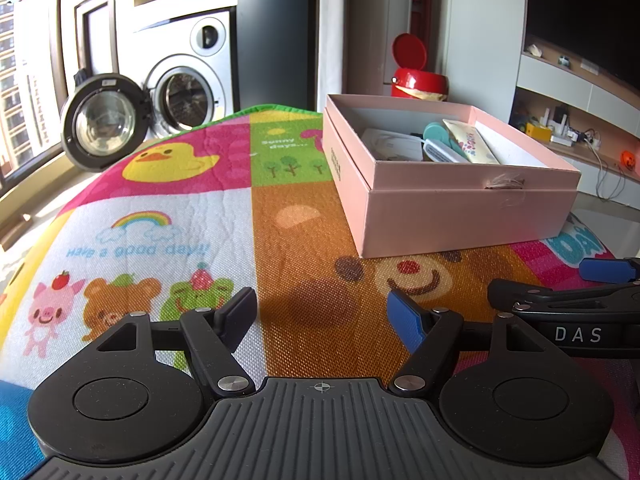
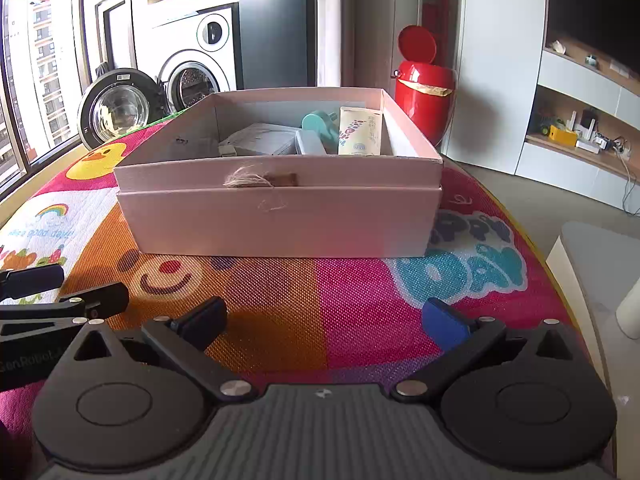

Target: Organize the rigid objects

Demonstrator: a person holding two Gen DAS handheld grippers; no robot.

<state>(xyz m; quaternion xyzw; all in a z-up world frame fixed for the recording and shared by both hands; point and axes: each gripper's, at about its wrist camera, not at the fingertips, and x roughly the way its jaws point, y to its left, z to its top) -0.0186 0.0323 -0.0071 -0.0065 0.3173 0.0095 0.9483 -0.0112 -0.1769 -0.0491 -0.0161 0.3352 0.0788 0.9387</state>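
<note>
Pink cardboard box [image 2: 280,216] ahead of both spread, empty claws, left [image 1: 322,316] and right [image 2: 324,320], looks light, stiff; grip its side walls.

**Our two grippers, up close**

We see our left gripper [image 1: 322,314] and right gripper [image 2: 325,320] built alike: black linkage arms with silver screws, round black discs, ribbed grey housing, one black finger, one blue. White "DAS" lettering marks one side.

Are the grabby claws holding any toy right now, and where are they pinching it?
No. The left gripper and the right gripper are both open with nothing between their fingers. The things sit in the pink box.
</note>
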